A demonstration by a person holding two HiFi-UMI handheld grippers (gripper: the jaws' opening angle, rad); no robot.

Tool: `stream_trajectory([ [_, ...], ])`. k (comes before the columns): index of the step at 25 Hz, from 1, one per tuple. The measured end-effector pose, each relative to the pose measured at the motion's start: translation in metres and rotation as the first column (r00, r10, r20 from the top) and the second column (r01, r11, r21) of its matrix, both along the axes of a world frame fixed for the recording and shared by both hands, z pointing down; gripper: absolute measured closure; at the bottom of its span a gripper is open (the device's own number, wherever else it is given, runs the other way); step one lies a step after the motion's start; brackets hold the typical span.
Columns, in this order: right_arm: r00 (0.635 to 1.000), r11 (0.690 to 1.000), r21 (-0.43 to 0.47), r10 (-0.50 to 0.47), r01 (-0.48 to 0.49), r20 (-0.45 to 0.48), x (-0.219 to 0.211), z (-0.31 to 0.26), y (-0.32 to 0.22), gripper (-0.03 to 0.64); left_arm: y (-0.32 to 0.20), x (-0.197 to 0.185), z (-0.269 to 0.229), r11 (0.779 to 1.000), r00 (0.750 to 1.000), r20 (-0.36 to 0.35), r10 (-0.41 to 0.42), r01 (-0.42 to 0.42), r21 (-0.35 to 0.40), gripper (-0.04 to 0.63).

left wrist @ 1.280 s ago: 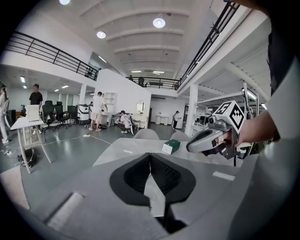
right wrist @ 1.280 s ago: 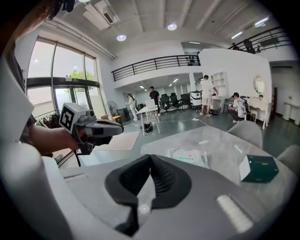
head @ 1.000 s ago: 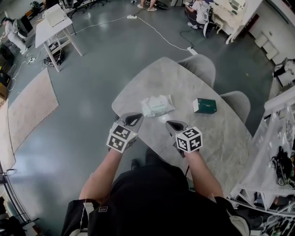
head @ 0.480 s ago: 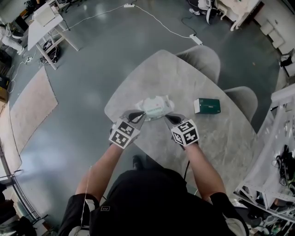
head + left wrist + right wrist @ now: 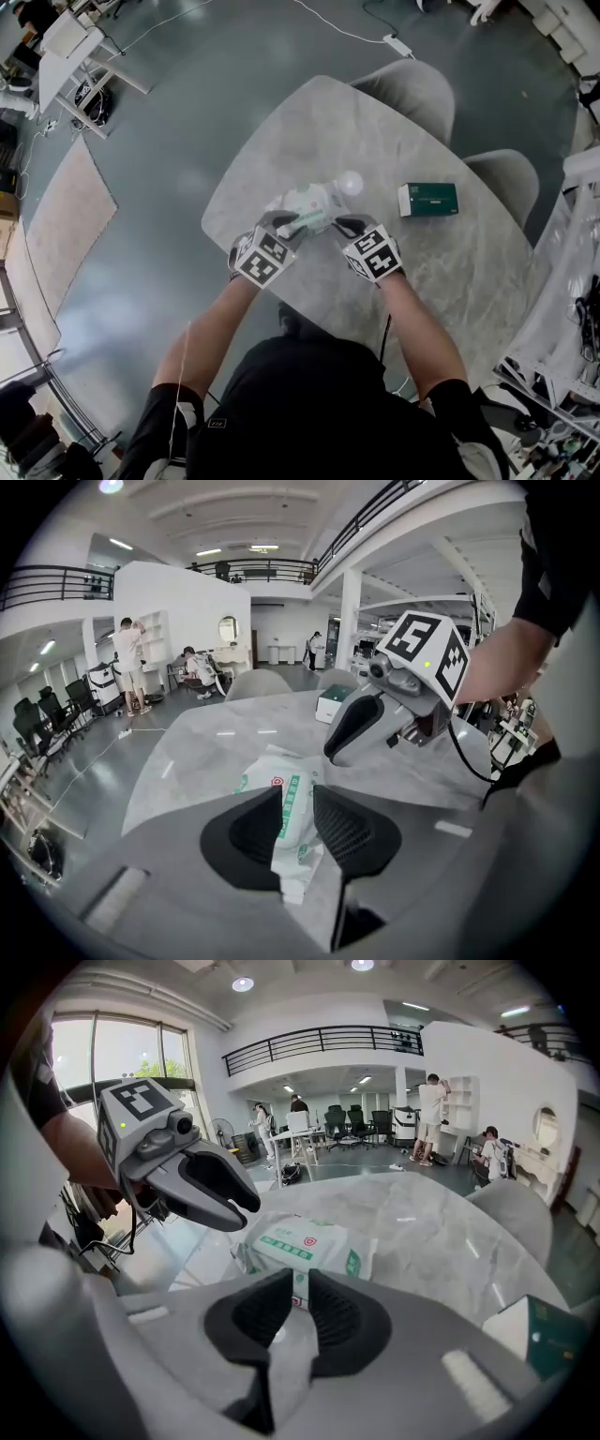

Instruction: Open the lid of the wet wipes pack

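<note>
On the left gripper (image 5: 284, 223), the jaws have just been opening, straddling the white-and-green plastic wet wipes pack (image 5: 307, 201) lying on the grey marble counter (image 5: 328, 122). The right gripper (image 5: 349, 225) is holding its jaws narrowly parted at the pack's edge.

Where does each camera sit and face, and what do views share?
Head view: on the person's head, facing steeply down at table, wet wipes pack, left gripper, right gripper; forearms, torso show.
Left gripper view: on that gripper, looking past jaws that have just been opening around the pack's end, toward the right gripper and forearm.
Right gripper view: on that gripper, looking past slightly parted jaws at the pack, left gripper and arm.
Shared: all three show the pack; the gripper views face each other.
</note>
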State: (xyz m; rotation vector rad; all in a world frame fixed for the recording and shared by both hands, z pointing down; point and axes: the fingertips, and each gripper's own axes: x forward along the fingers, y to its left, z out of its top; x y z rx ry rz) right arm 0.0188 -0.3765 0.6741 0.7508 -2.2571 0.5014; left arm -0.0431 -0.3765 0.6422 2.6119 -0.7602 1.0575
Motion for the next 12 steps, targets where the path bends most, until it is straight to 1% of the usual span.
stream_trajectory([
  [4, 1.0, 1.0, 0.0, -0.012, 0.012, -0.025, 0.001, 0.01, -0.012, 0.554, -0.004, 0.009, 0.019, 0.999, 0.998, 0.053, 0.037, -0.036, -0.021, 0.478],
  [8, 0.998, 0.999, -0.005, -0.034, 0.033, -0.056, -0.003, 0.021, -0.022, 0.534, -0.008, 0.015, 0.037, 0.997, 0.99, 0.12, 0.08, -0.078, -0.019, 0.462],
  [10, 0.995, 0.998, -0.012, -0.059, 0.058, -0.079, -0.006, 0.026, -0.023, 0.526, -0.009, 0.016, 0.045, 0.996, 0.984, 0.153, 0.094, -0.093, -0.016, 0.453],
  [12, 0.985, 0.994, -0.01, -0.112, 0.111, -0.134, -0.009, 0.033, -0.024, 0.526, -0.012, 0.016, 0.053, 0.995, 0.979, 0.178, 0.1, -0.098, -0.017, 0.449],
])
